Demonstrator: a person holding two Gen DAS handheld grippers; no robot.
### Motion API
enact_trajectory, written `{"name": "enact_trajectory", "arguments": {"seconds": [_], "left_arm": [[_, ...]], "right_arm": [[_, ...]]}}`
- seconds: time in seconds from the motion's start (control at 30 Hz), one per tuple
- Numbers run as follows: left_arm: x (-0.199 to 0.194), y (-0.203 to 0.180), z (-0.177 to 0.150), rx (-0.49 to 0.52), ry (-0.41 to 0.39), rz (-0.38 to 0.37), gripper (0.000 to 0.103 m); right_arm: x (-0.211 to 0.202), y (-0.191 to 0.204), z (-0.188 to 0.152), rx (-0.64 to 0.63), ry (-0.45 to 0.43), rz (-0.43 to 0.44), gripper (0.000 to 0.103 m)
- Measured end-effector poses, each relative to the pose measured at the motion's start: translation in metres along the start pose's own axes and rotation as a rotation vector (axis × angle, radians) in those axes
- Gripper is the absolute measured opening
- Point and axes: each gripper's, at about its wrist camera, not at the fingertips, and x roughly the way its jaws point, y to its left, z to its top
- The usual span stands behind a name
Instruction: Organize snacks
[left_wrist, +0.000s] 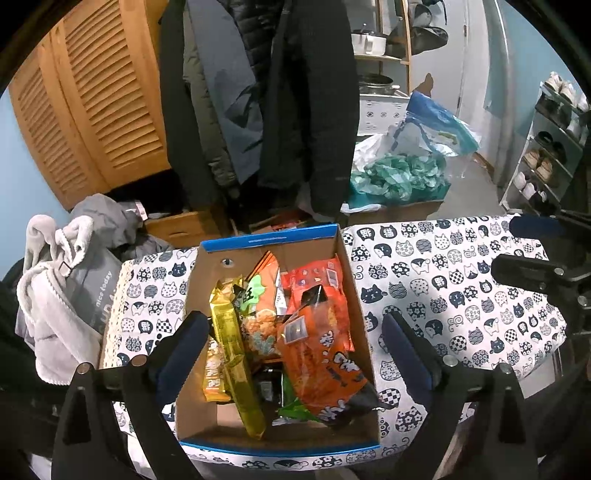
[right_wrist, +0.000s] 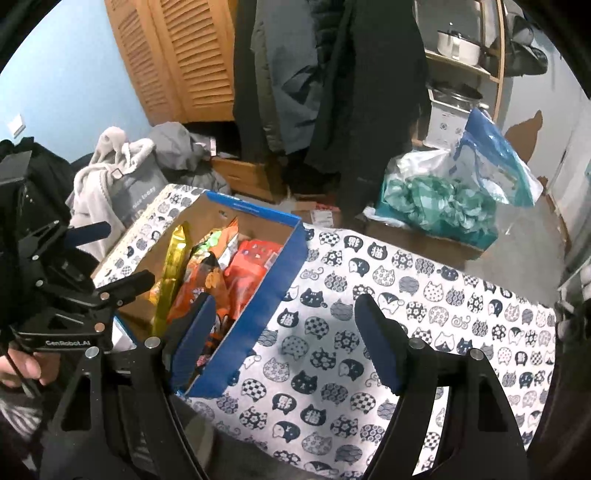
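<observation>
A blue-rimmed cardboard box (left_wrist: 207, 302) sits on a table with a cat-print cloth (left_wrist: 443, 280). It holds several snack packs: a gold pack (left_wrist: 236, 354), an orange pack (left_wrist: 325, 365), a red-orange pack (left_wrist: 317, 280). My left gripper (left_wrist: 295, 332) is open and empty above the box, its fingers straddling the snacks. My right gripper (right_wrist: 284, 332) is open and empty, over the cloth (right_wrist: 369, 350) just right of the box (right_wrist: 266, 302). The right gripper also shows in the left wrist view (left_wrist: 535, 251), and the left gripper shows in the right wrist view (right_wrist: 110, 258).
Coats (left_wrist: 280, 92) hang behind the table. A grey towel and bag (left_wrist: 62, 295) lie at the left. A box of green wrappers (left_wrist: 399, 177) and a shoe rack (left_wrist: 554, 147) stand on the right. A louvred wooden door (left_wrist: 92, 110) is at the back left.
</observation>
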Motion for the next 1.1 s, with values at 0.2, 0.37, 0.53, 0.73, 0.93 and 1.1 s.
{"name": "enact_trajectory", "arguments": {"seconds": [0.2, 0.37, 0.53, 0.73, 0.93, 1.1], "left_arm": [[0.001, -0.01, 0.003, 0.016, -0.004, -0.001, 0.1], [0.005, -0.016, 0.003, 0.029, 0.01, -0.001, 0.1], [0.008, -0.022, 0.002, 0.044, 0.02, -0.003, 0.1], [0.012, -0.023, 0.002, 0.037, 0.041, -0.02, 0.1], [0.013, -0.022, 0.003, 0.026, 0.051, -0.041, 0.1], [0.013, -0.022, 0.002, 0.026, 0.05, -0.041, 0.1]], "right_arm": [[0.005, -0.011, -0.006, 0.015, 0.016, 0.006, 0.077], [0.008, -0.02, -0.009, 0.032, 0.023, 0.005, 0.077], [0.01, -0.026, -0.01, 0.05, 0.028, 0.004, 0.077], [0.01, -0.028, -0.011, 0.054, 0.029, 0.004, 0.077], [0.01, -0.029, -0.012, 0.053, 0.029, 0.002, 0.077], [0.01, -0.029, -0.011, 0.052, 0.03, 0.003, 0.077]]}}
